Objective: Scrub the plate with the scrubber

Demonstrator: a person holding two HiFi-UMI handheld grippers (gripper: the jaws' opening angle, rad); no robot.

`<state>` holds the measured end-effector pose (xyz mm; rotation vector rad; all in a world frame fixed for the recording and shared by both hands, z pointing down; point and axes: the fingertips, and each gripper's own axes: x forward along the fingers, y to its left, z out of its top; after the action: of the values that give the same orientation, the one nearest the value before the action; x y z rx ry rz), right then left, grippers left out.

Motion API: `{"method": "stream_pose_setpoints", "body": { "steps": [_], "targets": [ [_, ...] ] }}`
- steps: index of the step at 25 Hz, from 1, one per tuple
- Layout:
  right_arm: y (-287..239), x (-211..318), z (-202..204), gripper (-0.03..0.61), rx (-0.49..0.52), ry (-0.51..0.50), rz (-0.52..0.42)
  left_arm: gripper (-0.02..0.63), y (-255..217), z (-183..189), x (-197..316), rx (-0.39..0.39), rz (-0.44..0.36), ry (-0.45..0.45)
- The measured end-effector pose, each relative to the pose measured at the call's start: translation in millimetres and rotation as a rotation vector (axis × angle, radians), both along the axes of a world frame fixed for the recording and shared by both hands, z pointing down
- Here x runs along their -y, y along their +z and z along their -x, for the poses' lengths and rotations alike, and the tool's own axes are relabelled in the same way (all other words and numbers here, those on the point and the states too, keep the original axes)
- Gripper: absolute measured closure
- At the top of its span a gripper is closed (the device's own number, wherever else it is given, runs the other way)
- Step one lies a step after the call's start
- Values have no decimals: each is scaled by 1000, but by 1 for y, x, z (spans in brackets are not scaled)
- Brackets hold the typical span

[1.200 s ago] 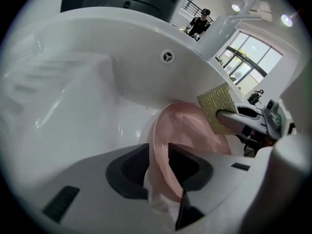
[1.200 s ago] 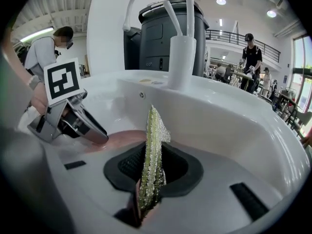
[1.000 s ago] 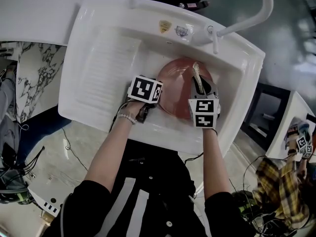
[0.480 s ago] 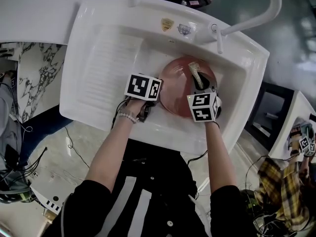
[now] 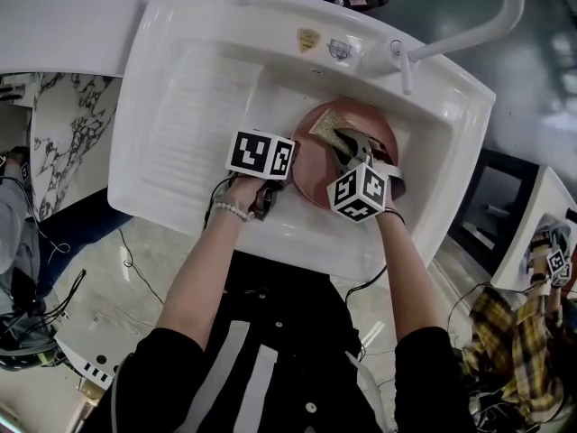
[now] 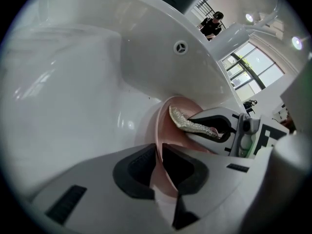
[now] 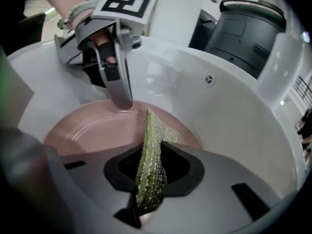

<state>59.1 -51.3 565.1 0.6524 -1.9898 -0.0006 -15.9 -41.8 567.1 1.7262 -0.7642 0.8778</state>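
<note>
The left tongs (image 6: pixel 158 168) have just been closing, and they now sit pinched on the near left rim of the plate (image 5: pixel 311 170). The pink edge runs up between the two dark pads, so the plate is gripped, not merely touched. The hand behind them has stayed where it was a second ago.

The right tongs (image 7: pixel 151 174) are clamped on the scrubber (image 7: pixel 153 145), a thin gold-green mesh pad that stands out past the tips. Over the last second this hand has rolled over and dropped toward the dish. In the head view the pad showed as a narrow strip on edge before, and now it lies broadside across the far part of the plate. From the left gripper view, its free end appears to rest on or just above the pink surface. I cannot tell how hard it presses.

The plate lies in the bowl of the white sink (image 5: pixel 189 88), tipped up against the basin wall on its far side.

My reading is that the setup is finished, with the dish braced on one side and the pad turned flat to it. Rubbing strokes can start, and little of the surface looks worked yet.
</note>
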Motion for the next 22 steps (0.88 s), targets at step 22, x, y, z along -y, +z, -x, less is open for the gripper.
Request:
{"method": "stream_pose_setpoints", "body": {
  "steps": [22],
  "targets": [
    [3,-27,9,505,-141,-211,-60,474,-14,-11,-11,-124,52,28]
  ]
}}
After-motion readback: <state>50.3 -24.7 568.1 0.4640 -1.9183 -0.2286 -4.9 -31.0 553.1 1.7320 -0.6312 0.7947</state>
